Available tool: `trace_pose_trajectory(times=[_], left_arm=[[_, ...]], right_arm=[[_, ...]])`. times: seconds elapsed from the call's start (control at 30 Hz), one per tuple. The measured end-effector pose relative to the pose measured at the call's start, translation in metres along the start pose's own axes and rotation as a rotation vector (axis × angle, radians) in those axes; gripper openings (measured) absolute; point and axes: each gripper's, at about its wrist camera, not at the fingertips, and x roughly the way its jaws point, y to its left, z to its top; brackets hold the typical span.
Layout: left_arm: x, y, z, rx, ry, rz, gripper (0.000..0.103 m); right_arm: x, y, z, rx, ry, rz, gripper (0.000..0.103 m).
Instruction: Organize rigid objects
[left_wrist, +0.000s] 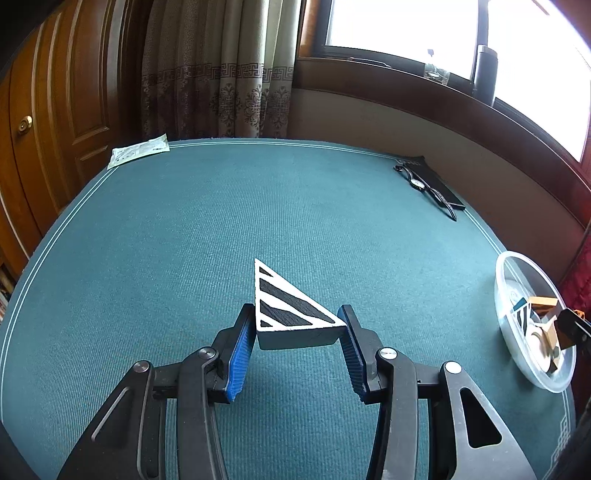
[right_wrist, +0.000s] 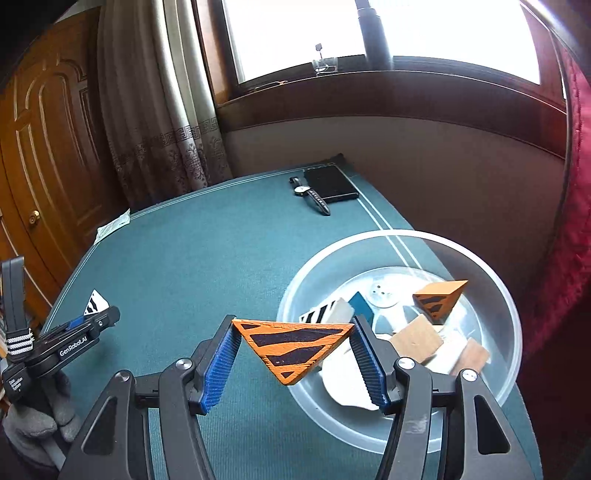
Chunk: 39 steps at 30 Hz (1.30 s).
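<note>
Left gripper (left_wrist: 300, 328) clamps a white triangular block (left_wrist: 291, 308) with black stripes, blue pads pressing its two near corners, jaws fairly narrow. Block sits level between the fingertips, point facing away from the gripper, lifted off the green table mat (left_wrist: 207, 221). Gripper tilts downward over the mat. In the right wrist view this left gripper (right_wrist: 110, 314) shows far left of the right gripper, held by a grey-gloved hand (right_wrist: 40, 413), the white block (right_wrist: 96, 301) poking out past its tips.

Right gripper (right_wrist: 293, 334) grips an orange triangular block (right_wrist: 291, 347) with black stripes, pads on its left and right corners, jaws about mid-width, third corner pointing back toward the gripper. Block is off the mat, right at the near-left rim of the clear plastic bowl (right_wrist: 491, 280), which lies ahead and right of the gripper. Inside the bowl: another orange striped block (right_wrist: 437, 301), a white striped piece (right_wrist: 325, 312), plain wooden pieces (right_wrist: 417, 338). Gripper pitched down.

Far ahead of the right gripper: wristwatch (right_wrist: 310, 194) just beside a black case (right_wrist: 330, 182).
</note>
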Motion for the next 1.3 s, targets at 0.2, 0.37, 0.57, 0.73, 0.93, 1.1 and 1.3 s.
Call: trace_pose_trajectory(times=[0.2,0.37,0.57,0.73,0.93,1.1,1.3], left_arm=[[-0.005,-0.023,0.001,0.032,-0.004,-0.020,0.046],[-0.007,-0.042,0.003,0.055,-0.004,-0.039,0.046],[-0.008,-0.066,0.004,0.091,0.000,-0.059,0.046],[-0.005,-0.088,0.005,0.123,0.010,-0.085,0.046],[-0.001,-0.120,0.008,0.160,0.025,-0.134,0.046],[-0.001,-0.146,0.008,0.197,0.035,-0.178,0.046],[0.000,-0.176,0.008,0.241,0.049,-0.237,0.046]], right_arm=[[-0.001,-0.034,0.007,0.064,-0.025,-0.040,0.064],[0.010,-0.060,0.017,0.121,-0.025,-0.053,0.065],[0.018,-0.079,0.022,0.160,-0.033,-0.062,0.069],[0.014,-0.090,0.011,0.159,-0.022,-0.076,0.069],[0.006,-0.102,-0.002,0.158,-0.021,-0.097,0.069],[-0.002,-0.108,-0.005,0.142,-0.040,-0.116,0.069],[-0.004,-0.114,-0.007,0.142,-0.050,-0.118,0.069]])
